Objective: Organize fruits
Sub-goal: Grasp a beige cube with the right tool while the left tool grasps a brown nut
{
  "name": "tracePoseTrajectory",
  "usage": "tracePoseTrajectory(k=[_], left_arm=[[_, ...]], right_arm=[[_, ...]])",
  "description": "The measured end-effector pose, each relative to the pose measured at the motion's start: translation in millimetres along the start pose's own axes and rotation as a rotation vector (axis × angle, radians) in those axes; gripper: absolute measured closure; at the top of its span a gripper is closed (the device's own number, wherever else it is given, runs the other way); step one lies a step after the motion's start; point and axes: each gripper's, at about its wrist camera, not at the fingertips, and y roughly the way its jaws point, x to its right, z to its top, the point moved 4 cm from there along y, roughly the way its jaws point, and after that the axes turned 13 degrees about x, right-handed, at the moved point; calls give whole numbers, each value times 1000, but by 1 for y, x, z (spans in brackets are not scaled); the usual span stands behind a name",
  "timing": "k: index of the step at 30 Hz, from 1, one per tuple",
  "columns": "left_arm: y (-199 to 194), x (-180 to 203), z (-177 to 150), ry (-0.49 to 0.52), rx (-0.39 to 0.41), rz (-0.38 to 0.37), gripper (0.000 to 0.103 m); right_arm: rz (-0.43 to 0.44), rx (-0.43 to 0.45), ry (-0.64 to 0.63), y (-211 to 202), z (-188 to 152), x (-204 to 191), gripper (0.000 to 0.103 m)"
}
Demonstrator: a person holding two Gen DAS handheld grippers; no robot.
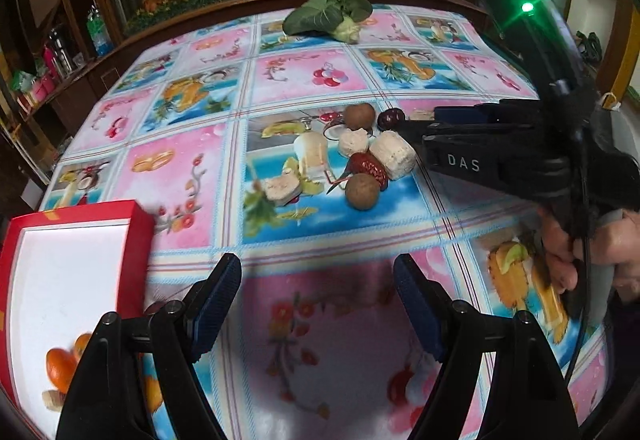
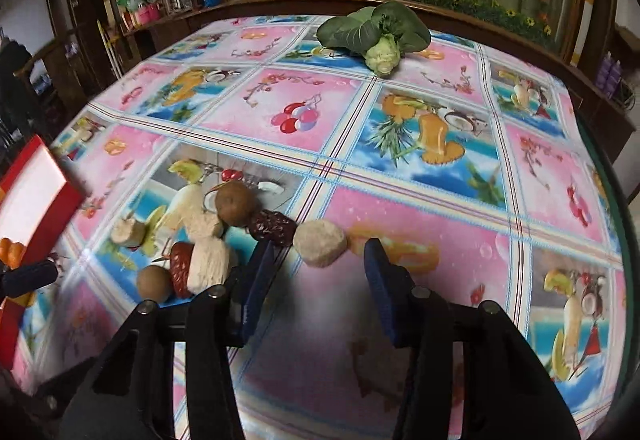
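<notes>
Mostly the sorting still lies ahead, judging by how things sit. On the table [image 1: 320,80], under its fruit-printed cloth, a red box [image 1: 72,264] with a white floor stands at the near left corner; it holds orange pieces [image 1: 60,368] and a small pale bit, so a few items look already placed. A leafy green vegetable [image 2: 376,32] rests alone at the far edge, well apart from everything else. Mid-table a loose cluster remains: pale chunks [image 1: 394,154], two round brown fruits [image 1: 362,192], and wrinkled red dates [image 1: 370,168], several touching each other.

One more pale chunk [image 2: 322,242] lies just beyond the right gripper [image 2: 320,264], whose fingers are partly spread with nothing between them; a date [image 2: 272,228] sits just beside its left finger. Closer to the box, the left gripper [image 1: 318,296] hangs wide apart and empty above bare cloth.
</notes>
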Motion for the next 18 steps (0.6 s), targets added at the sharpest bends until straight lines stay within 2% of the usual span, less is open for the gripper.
tracePoseTrajectory(k=[4,5,11,18], left_arm=[[14,6,8,0,-24,-28,25],[17,7,10,5,-27,-27,25],[34,13,19,17,-40,-60,48],[39,14,24,15,-23,-91,57]], right_arm=[[5,4,-12,4,4,-1,75],[8,4,-13,5,5,-1,75],[34,-13,14,-1,7,3,75],[38,5,84,-10,14,16,75]])
